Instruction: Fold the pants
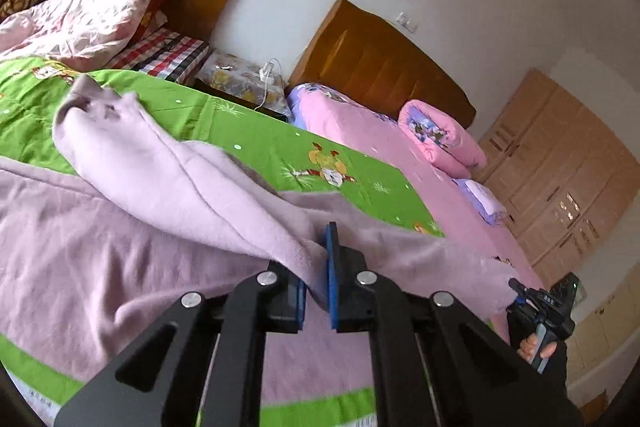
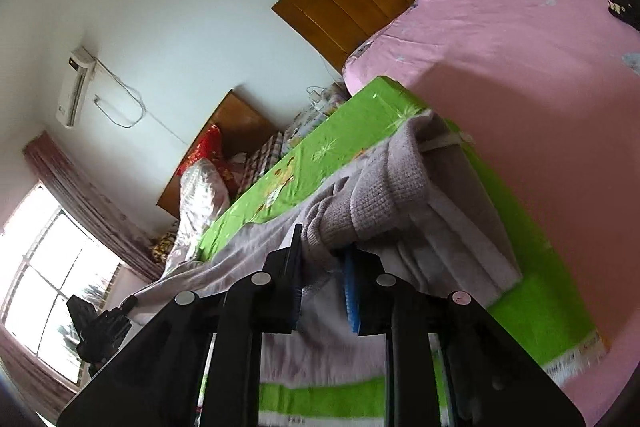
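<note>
Pale lilac fleece pants point(image 1: 132, 167) lie on a green cartoon-print bedsheet point(image 1: 256, 143). My left gripper point(image 1: 318, 267) is shut on a fold of the pants and holds it lifted, so one leg drapes back toward the far end. My right gripper point(image 2: 324, 259) is shut on the ribbed waistband end of the pants point(image 2: 384, 199), raised above the green sheet point(image 2: 320, 151). The right gripper also shows in the left wrist view point(image 1: 516, 285) at the cloth's right edge. The left gripper shows small and dark at the lower left of the right wrist view point(image 2: 132, 301).
A pink quilt and red pillow point(image 1: 92, 11) lie at the head of this bed. A second bed with pink sheet point(image 1: 360, 131) and a rolled pink quilt point(image 1: 440, 135) stands beside it. A nightstand point(image 1: 240, 79) sits between them. Wooden wardrobes point(image 1: 560, 163) line the right wall.
</note>
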Available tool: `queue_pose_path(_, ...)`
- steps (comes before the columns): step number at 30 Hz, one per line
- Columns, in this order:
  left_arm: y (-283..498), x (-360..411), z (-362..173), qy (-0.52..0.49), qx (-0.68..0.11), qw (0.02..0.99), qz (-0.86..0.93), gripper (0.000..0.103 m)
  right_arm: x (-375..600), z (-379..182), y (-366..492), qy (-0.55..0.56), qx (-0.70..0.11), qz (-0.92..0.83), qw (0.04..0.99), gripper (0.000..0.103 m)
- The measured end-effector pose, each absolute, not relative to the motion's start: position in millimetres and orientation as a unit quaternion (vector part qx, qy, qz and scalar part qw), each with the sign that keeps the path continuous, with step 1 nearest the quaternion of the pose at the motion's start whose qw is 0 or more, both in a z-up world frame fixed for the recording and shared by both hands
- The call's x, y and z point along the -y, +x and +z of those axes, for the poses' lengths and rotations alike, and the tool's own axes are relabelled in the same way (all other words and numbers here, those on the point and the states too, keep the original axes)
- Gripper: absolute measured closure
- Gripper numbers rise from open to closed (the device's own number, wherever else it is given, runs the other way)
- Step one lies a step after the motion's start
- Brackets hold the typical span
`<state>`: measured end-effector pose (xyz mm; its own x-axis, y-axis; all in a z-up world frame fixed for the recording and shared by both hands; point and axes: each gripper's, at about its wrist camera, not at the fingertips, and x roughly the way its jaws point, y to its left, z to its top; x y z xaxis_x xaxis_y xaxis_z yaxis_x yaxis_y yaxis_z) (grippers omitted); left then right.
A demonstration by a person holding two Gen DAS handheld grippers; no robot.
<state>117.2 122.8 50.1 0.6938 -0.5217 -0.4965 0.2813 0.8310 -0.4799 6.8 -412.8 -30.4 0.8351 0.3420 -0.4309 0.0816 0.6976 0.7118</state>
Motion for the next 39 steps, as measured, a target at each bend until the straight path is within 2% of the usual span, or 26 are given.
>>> queue_pose_path(5, 110, -125, -20, -0.174, -0.395, 0.879, -0.205, 0.094, 414, -87, -7, 0.398, -0.346, 0.046, 0.849, 0.086)
queue_pose_path(8, 112, -116, -53, -0.141, -0.422, 0.879, -0.175, 0.094, 413, -94, -13, 0.409, -0.333, 0.05, 0.848, 0.087)
queue_pose_path(13, 104, -120, -44, -0.151, -0.403, 0.886, -0.176, 0.094, 408, -71, -11, 0.38, -0.322, 0.046, 0.866, 0.086)
queue_pose_path(17, 103, -117, -58, -0.143, -0.417, 0.882, -0.168, 0.093, 410, -87, -5, 0.378, -0.333, 0.037, 0.863, 0.087)
queue_pose_path(26, 94, -123, -65, -0.154, -0.378, 0.894, -0.184, 0.088, 406, -91, -7, 0.365, -0.331, 0.034, 0.869, 0.087)
queue_pose_path(28, 93, -121, -62, -0.148, -0.377, 0.896, -0.184, 0.076, 401, -91, -12, 0.347, -0.335, 0.036, 0.875, 0.085)
queue_pose_path(29, 92, -120, -58, -0.141, -0.376, 0.898, -0.182, 0.055, 399, -87, -13, 0.339, -0.34, 0.037, 0.876, 0.08)
queue_pose_path(30, 90, -120, -53, -0.129, -0.373, 0.903, -0.172, 0.035, 398, -84, -14, 0.338, -0.344, 0.042, 0.875, 0.065)
queue_pose_path(31, 87, -122, -45, -0.112, -0.363, 0.914, -0.144, 0.028, 397, -78, -17, 0.341, -0.349, 0.057, 0.871, 0.053)
queue_pose_path(32, 83, -126, -36, -0.098, -0.35, 0.925, -0.111, 0.02, 397, -73, -21, 0.341, -0.349, 0.055, 0.871, 0.021)
queue_pose_path(33, 79, -130, -28, -0.087, -0.335, 0.935, -0.079, 0.018, 397, -65, -27, 0.329, -0.344, 0.032, 0.879, 0.016)
queue_pose_path(36, 69, -143, 6, -0.083, -0.288, 0.953, -0.037, 0.017, 388, -30, -46, 0.225, -0.314, -0.039, 0.922, 0.023)
queue_pose_path(39, 81, -119, 39, -0.073, -0.278, 0.952, -0.107, 0.017, 372, -6, -37, 0.182, -0.298, -0.017, 0.937, 0.023)
